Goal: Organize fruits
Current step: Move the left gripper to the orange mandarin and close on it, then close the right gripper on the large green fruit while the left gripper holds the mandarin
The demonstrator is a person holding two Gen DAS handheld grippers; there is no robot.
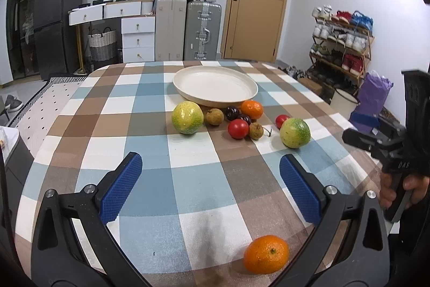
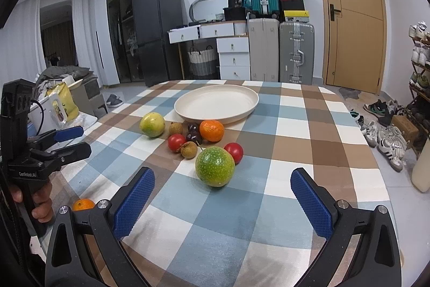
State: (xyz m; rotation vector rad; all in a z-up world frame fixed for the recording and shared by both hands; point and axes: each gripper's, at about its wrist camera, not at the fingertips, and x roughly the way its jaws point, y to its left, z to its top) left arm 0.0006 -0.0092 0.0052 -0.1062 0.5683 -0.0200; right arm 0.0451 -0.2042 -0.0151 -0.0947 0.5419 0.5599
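Fruits lay scattered on the checked tablecloth [image 1: 150, 125], most of them bunched just in front of the empty cream plate [image 1: 215, 84] at the centre of both views. In the left wrist view the cluster ran from a yellow-green fruit [image 1: 187, 117] at middle left, past a brown longan [image 1: 214, 116], dark cherries [image 1: 232, 112], a red tomato [image 1: 238, 128] and a small orange [image 1: 251, 109] touching the plate's rim, to a second green fruit [image 1: 294, 132] at middle right. One loose orange [image 1: 266, 254] sat apart, low in the frame, inside the spread of the left gripper [image 1: 211, 170] and close to its right-hand finger.

Both tools were empty, their blue pads held wide apart. The right gripper [image 2: 223, 186] pointed straight at the second green fruit [image 2: 215, 166], which lay centred between its fingers and just ahead of the tips, nearer to this hand than anything else. Being round, it offered no long axis to line up with. The plate [image 2: 216, 104] stood further along the same line, beyond the cluster.

Judging from this, the coming pick probably turned on that alignment: a short push forward would bring the right fingers around the green fruit, while the red tomato [image 2: 234, 151] touching its far side could be nudged.
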